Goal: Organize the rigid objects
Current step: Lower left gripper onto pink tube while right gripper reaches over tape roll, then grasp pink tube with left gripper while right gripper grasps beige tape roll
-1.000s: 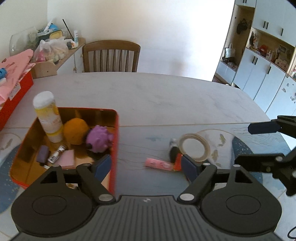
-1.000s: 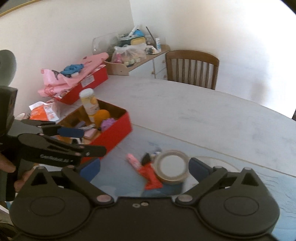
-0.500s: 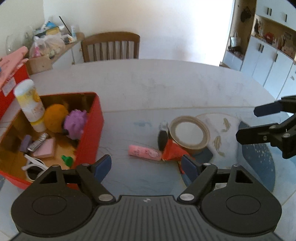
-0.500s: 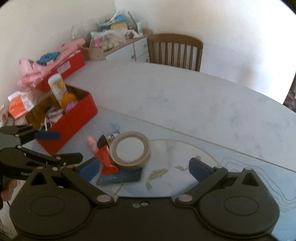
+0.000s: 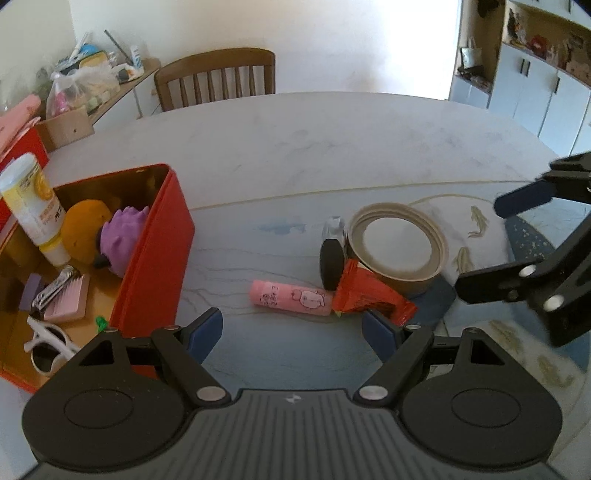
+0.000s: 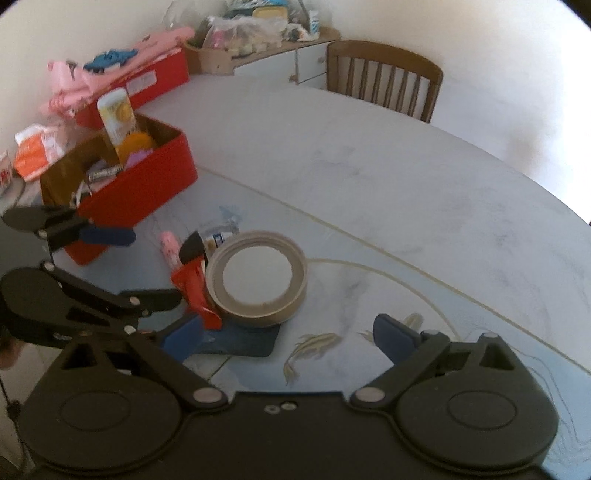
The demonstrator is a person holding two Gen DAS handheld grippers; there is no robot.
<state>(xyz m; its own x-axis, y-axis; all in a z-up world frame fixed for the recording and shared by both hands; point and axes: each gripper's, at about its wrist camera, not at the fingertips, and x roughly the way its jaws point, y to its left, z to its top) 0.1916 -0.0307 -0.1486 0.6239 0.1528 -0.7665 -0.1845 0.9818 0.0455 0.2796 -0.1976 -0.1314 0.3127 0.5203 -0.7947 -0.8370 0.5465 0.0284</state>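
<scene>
A tape roll (image 5: 397, 245) (image 6: 256, 275) lies on the table beside a red packet (image 5: 365, 291) (image 6: 194, 290), a pink tube (image 5: 290, 297) (image 6: 168, 245) and a small black-capped bottle (image 5: 332, 254) (image 6: 207, 242). A dark blue flat piece (image 6: 240, 338) lies under the roll. A red box (image 5: 155, 254) (image 6: 140, 192) at the left holds a yellow-white bottle, orange and purple toys, a pink comb, clippers and sunglasses. My left gripper (image 5: 291, 334) is open just short of the pink tube. My right gripper (image 6: 291, 334) is open just short of the tape roll.
A wooden chair (image 5: 218, 77) (image 6: 384, 79) stands at the table's far side. A second red box with pink cloth (image 6: 122, 74) and a cluttered sideboard (image 6: 258, 33) stand at the back left. White cabinets (image 5: 535, 74) stand at the right.
Both grippers have moved in towards the cluster of loose objects, which now looks closer and larger. The left view has shifted right, away from the red box. Both stay open.
</scene>
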